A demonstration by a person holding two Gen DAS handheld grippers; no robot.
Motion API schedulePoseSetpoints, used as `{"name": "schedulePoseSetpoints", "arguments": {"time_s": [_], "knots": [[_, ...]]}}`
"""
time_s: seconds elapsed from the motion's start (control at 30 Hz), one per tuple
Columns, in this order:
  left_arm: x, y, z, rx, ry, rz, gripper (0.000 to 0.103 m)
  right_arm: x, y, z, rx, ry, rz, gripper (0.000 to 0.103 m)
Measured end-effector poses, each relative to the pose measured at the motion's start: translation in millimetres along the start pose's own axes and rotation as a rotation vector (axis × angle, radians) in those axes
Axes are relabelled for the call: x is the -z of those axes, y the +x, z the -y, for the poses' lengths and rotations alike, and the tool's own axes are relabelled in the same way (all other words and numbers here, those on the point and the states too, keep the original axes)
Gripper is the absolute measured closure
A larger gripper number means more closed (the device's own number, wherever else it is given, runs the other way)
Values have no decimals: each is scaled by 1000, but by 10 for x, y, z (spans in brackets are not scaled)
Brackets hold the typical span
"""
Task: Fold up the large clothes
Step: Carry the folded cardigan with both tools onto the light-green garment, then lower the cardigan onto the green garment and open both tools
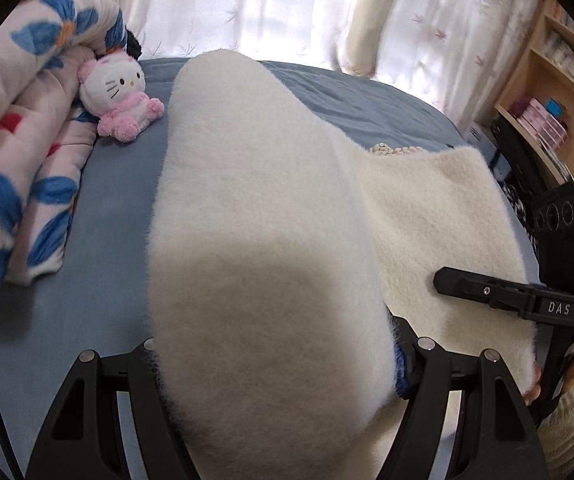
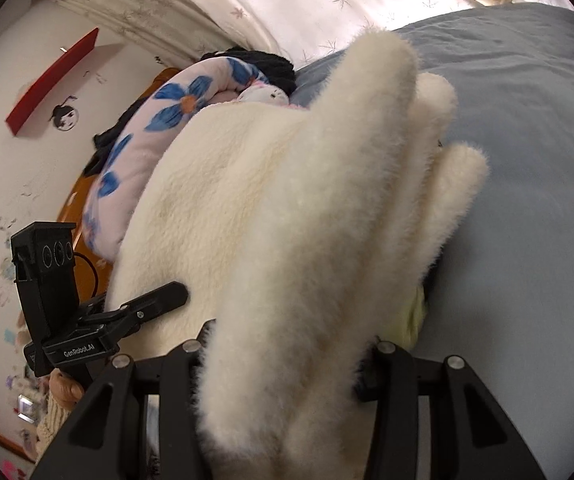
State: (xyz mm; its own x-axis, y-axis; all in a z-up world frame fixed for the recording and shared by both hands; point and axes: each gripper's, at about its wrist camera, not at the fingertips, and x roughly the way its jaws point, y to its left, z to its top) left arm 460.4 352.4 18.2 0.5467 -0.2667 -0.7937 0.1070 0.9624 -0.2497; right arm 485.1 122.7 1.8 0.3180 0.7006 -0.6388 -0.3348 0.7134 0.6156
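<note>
A cream fluffy garment (image 1: 263, 216) lies over the blue bed (image 1: 103, 208) and fills the middle of both views. My left gripper (image 1: 279, 364) is shut on a thick fold of the cream garment, which rises between its jaws and hides the fingertips. My right gripper (image 2: 287, 360) is shut on another fold of the same garment (image 2: 295, 208), lifted off the bed (image 2: 527, 168). Each gripper shows in the other's view, the right one (image 1: 503, 292) at right and the left one (image 2: 127, 308) at left, resting at the garment's edge.
A rolled floral quilt (image 1: 19, 152) and a Hello Kitty plush (image 1: 117, 92) lie at the bed's left. Curtains (image 1: 287, 4) hang behind. Wooden shelves (image 1: 559, 92) stand at right. A wooden headboard (image 2: 83, 216) and white wall with a red shelf (image 2: 51, 80) are beyond the quilt (image 2: 135, 148).
</note>
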Motion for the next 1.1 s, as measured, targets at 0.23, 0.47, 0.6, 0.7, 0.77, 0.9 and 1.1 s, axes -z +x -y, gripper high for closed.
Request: {"name": "schedulePoseSetpoints", "arguments": {"time_s": [0.23,0.47,0.6,0.7,0.77,0.9,1.1], "knots": [[-139,1168,-663,2,-63,-47,31,-342,1002,536,70,30,-3,59],[126,1553,-1073,86,-156,50,10,-242,1200,897,87,-6,2,42],[108,1446,-962,13,-134,37,9,-260,1014,717,194,-72,-40,40],[107,1242,-842,-54,-141,44,10,-156,596,525,279,-153,49,39],[127,1070,-759,-71,-136,70,11,-95,352,359,333,-197,134,39],[255,749,-480,-147,-52,124,35,44,267,35,339,-276,92,40],[443,882,-422,-249,-32,75,77,463,568,-275,426,-459,76,69]]}}
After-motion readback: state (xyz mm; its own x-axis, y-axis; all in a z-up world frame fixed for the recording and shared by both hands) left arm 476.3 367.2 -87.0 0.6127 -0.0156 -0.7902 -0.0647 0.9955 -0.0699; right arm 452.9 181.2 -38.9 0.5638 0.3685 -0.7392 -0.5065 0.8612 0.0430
